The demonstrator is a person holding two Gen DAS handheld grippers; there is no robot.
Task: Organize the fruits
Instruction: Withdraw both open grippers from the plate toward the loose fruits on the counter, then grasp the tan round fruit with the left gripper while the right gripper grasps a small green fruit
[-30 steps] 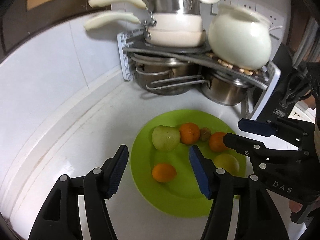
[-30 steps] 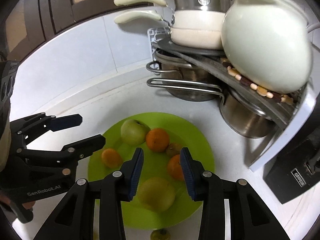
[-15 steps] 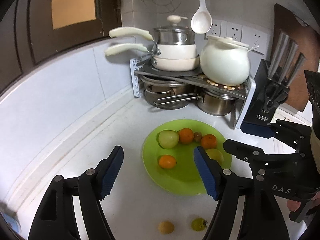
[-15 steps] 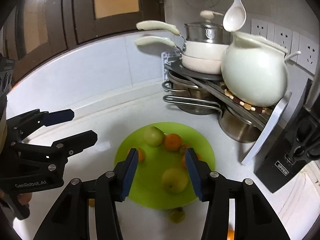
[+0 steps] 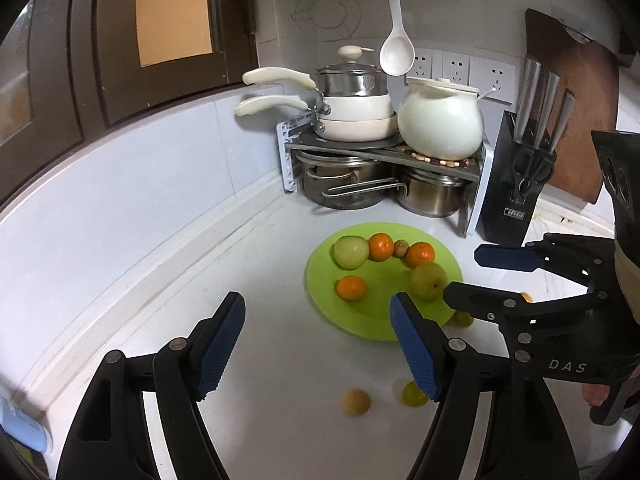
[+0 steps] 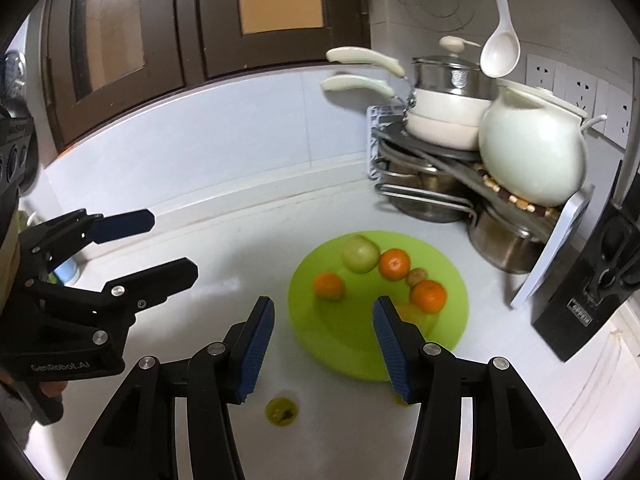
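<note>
A green plate point(image 5: 372, 322) point(image 6: 352, 354) lies on the white counter. On it are two green apples point(image 5: 351, 251) point(image 5: 428, 281), three oranges point(image 5: 351, 288) point(image 5: 380, 246) point(image 5: 420, 254) and a small brown fruit point(image 5: 400, 247). Loose on the counter in front of the plate lie a small yellow-brown fruit point(image 5: 356, 401), a small green fruit point(image 5: 414, 394) point(image 6: 282, 411) and another one point(image 5: 462, 319) at the plate's rim. My left gripper point(image 5: 318, 350) is open and empty above the counter. My right gripper point(image 6: 322, 348) point(image 5: 472, 276) is open and empty, to the right of the left one.
A rack point(image 5: 384, 152) with stacked white pans, a white pot point(image 5: 440, 124) and steel pots stands in the back corner. A black knife block point(image 5: 516, 184) stands to its right. A white ladle point(image 5: 396, 52) hangs above. The tiled wall runs along the left.
Both grippers have drawn back and up from the plate. The right gripper has opened wider. The loose fruits on the counter have come into view.
</note>
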